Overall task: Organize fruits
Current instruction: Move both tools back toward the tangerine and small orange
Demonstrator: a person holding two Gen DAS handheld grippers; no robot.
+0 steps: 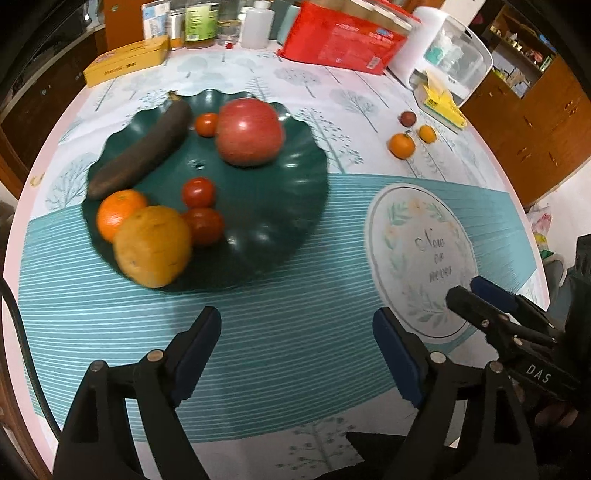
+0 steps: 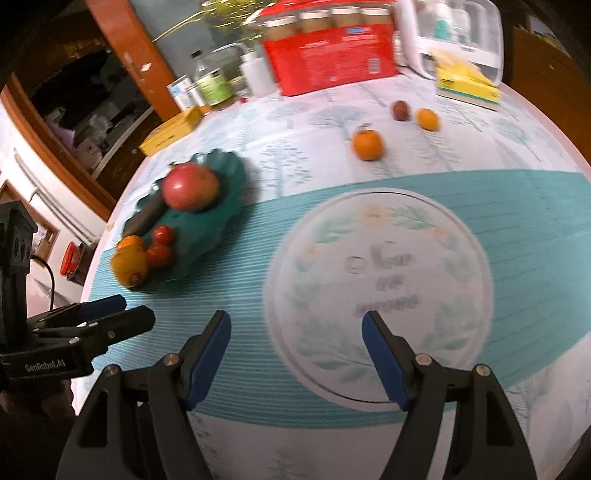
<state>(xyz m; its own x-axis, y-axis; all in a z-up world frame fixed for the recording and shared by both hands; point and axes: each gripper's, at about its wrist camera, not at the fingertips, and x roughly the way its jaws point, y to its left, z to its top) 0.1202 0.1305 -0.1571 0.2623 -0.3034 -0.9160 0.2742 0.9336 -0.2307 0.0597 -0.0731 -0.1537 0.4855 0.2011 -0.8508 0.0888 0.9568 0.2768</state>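
A dark green scalloped plate [image 1: 266,206] [image 2: 221,206] holds a blackened banana [image 1: 144,147], a red apple [image 1: 249,131] [image 2: 190,186], several small tomatoes [image 1: 199,192], a mandarin [image 1: 120,214] and a large orange [image 1: 153,245] [image 2: 129,264]. Loose on the cloth at the far right lie a mandarin [image 1: 402,145] [image 2: 366,145], a smaller orange fruit [image 1: 427,133] [image 2: 428,119] and a dark red fruit [image 1: 407,118] [image 2: 400,109]. My left gripper [image 1: 297,332] is open and empty in front of the plate. My right gripper [image 2: 295,334] is open and empty over a round floral mat [image 1: 421,254] [image 2: 380,295].
At the table's back stand a yellow box [image 1: 125,62], bottles and jars [image 1: 201,22], a red package [image 1: 343,40] [image 2: 332,55], a white appliance [image 1: 443,51] and a yellow carton [image 1: 443,103] [image 2: 467,83]. Wooden cabinets surround the round table.
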